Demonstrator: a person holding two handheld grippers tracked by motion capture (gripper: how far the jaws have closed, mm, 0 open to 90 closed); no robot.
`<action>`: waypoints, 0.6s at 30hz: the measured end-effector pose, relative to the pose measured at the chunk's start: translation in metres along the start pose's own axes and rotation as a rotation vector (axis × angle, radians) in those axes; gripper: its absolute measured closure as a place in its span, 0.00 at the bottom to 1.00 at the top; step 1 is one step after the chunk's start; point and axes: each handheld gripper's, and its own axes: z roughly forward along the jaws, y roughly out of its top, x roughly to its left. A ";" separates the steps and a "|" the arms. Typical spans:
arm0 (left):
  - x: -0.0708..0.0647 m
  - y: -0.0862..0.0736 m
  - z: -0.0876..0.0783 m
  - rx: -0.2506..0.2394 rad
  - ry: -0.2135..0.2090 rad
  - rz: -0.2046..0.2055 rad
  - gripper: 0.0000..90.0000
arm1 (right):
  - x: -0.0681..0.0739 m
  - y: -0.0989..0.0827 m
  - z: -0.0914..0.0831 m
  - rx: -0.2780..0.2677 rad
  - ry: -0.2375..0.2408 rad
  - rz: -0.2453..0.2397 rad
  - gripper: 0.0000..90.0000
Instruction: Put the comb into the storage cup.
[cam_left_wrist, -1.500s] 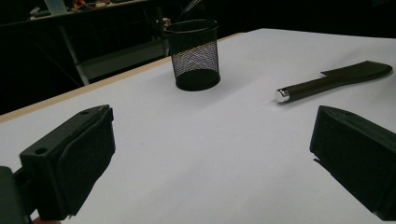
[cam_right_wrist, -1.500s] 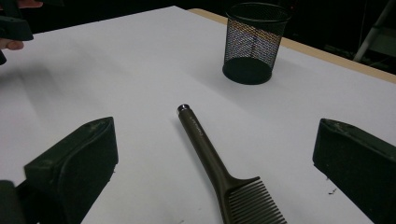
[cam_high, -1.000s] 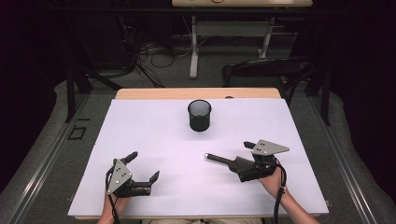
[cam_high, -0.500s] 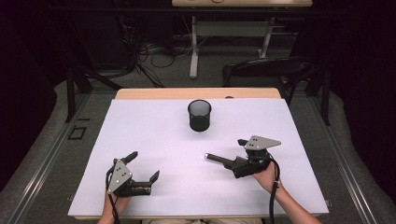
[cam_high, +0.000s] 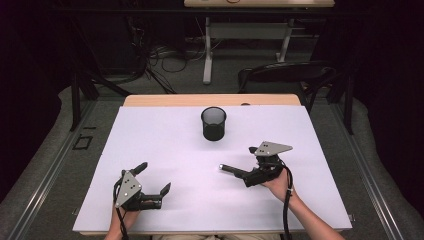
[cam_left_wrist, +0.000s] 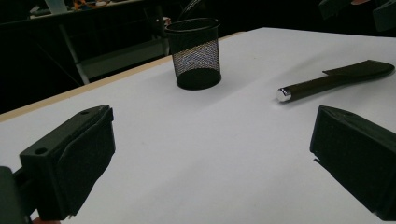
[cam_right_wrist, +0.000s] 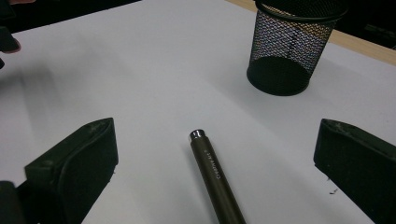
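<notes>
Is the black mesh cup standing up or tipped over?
Standing up. The black wire-mesh cup sits on its round base on the white table, open rim facing upward, apart from the dark pen.

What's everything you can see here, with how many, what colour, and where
mesh cup: one, black, upright at the table's far middle
pen: one, dark with a silver end, lying on the sheet between the right tool's open jaws
white sheet: one, covering the table
chair: one, black, on the floor beyond the table
left tool: one, black, near left, jaws open
right tool: one, black, near right, jaws open around the pen
</notes>
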 end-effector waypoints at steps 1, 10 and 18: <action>0.000 0.000 0.000 -0.001 0.001 -0.002 0.00 | 0.000 0.000 0.001 0.002 0.001 -0.001 0.00; 0.000 0.000 0.000 0.003 0.000 0.000 0.00 | -0.002 0.004 0.012 0.023 0.009 0.005 0.00; 0.001 0.000 0.000 -0.001 0.002 0.000 0.00 | -0.002 0.007 0.021 0.038 0.016 0.001 0.01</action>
